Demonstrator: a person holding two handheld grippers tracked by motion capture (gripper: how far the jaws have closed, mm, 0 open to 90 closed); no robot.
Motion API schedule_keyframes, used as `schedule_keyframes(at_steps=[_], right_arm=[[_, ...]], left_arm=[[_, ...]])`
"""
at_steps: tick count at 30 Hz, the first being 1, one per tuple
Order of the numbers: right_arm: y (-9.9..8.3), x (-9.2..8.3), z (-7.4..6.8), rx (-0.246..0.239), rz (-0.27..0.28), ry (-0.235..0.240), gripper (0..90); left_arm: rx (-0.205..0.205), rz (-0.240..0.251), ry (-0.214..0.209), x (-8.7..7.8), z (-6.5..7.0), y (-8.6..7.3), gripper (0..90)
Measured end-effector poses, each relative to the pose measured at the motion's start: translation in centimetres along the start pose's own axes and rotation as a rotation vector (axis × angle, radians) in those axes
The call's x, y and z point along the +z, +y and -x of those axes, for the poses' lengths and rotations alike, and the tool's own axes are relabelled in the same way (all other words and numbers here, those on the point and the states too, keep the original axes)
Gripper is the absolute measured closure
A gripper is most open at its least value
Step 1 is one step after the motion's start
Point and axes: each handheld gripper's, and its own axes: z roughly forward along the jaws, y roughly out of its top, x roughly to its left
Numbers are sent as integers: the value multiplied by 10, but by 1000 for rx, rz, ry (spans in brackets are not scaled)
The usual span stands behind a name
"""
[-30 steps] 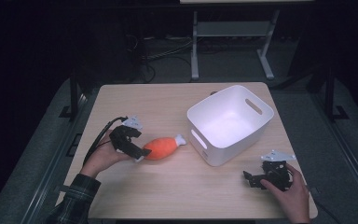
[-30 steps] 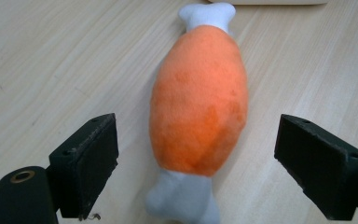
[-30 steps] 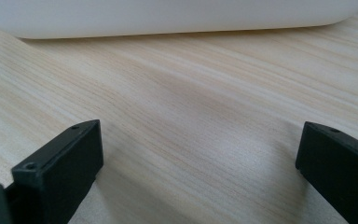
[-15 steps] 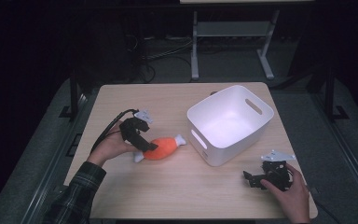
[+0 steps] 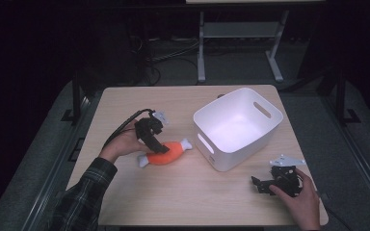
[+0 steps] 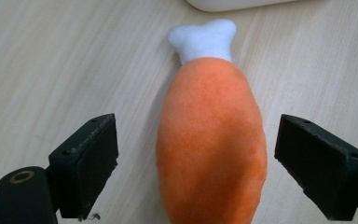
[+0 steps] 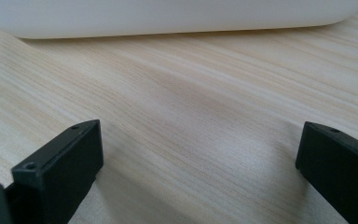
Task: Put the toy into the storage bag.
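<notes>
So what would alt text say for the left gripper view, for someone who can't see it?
An orange plush drumstick with a white bone end lies on a pale wooden table, between the two open black jaws of the left gripper, which have not closed on it. A white bin's edge shows at the top.

The left gripper (image 6: 196,172) has its jaws spread either side of the orange plush drumstick (image 6: 212,140), not touching.

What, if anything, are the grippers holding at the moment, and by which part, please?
Nothing is held. The left gripper stands open around the orange body of the plush drumstick, jaws clear of it; the right gripper is open over bare table.
</notes>
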Motion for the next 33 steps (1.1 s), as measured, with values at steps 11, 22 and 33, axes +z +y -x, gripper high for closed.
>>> schedule_keyframes(at_steps=[11, 22, 33], right_arm=[[0, 0, 0, 0, 0, 0, 2], [0, 0, 0, 0, 0, 0, 2], [0, 0, 0, 0, 0, 0, 2]], left_arm=[[42, -78, -28, 20, 2, 4, 125], [67, -130, -35, 32, 5, 3, 125], [101, -185, -14, 47, 10, 1, 125]])
